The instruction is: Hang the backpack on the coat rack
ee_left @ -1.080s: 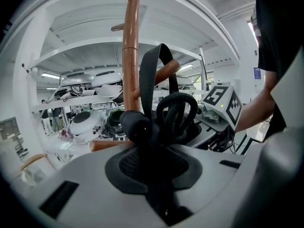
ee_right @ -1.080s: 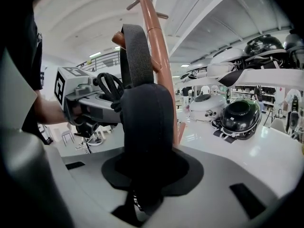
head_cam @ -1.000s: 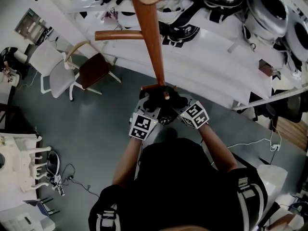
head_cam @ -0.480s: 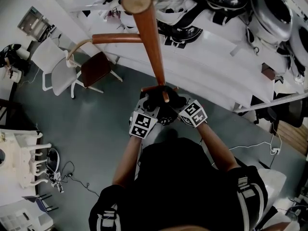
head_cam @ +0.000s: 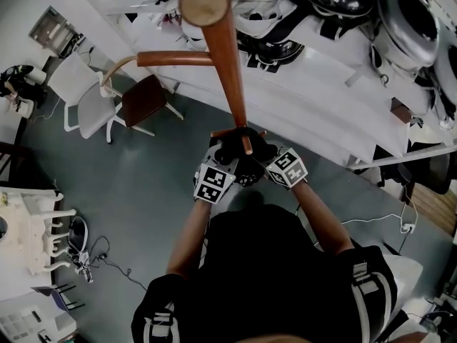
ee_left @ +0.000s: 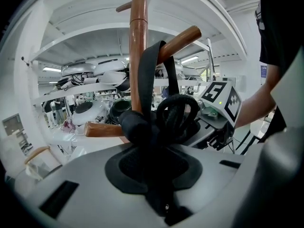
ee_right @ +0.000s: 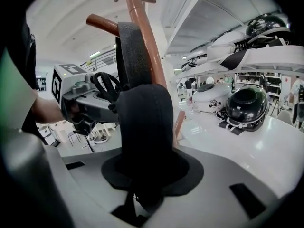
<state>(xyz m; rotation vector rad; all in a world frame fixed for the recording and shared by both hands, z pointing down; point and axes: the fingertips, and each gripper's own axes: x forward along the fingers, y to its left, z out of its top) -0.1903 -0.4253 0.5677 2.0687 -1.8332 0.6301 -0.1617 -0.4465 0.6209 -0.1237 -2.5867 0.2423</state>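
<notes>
Left gripper [ee_left: 153, 167]: jaws narrow, clamped on black backpack [head_cam: 239, 148] webbing. Right gripper [ee_right: 149, 170]: jaws narrow, clamped on a padded part of the same backpack.

Backpack: held between both grippers, against the rack pole [head_cam: 228, 70]; one strap [ee_left: 145, 80] is draped over a slanted peg [ee_left: 183, 37].

Clearance: pole just beside both jaws; shelf edge [head_cam: 335, 131] close behind the rack; open floor [head_cam: 136, 184] on the person's left, chairs well apart.

Change since a second ago: both grips and the backpack's place at the pole are the same; only the head view has shifted slightly.

Count: grippers 2; backpack 1; rack 1; chairs 2, white [head_cam: 82, 102] and dark [head_cam: 143, 100]; helmets [ee_right: 247, 106] several, on the shelves.
</notes>
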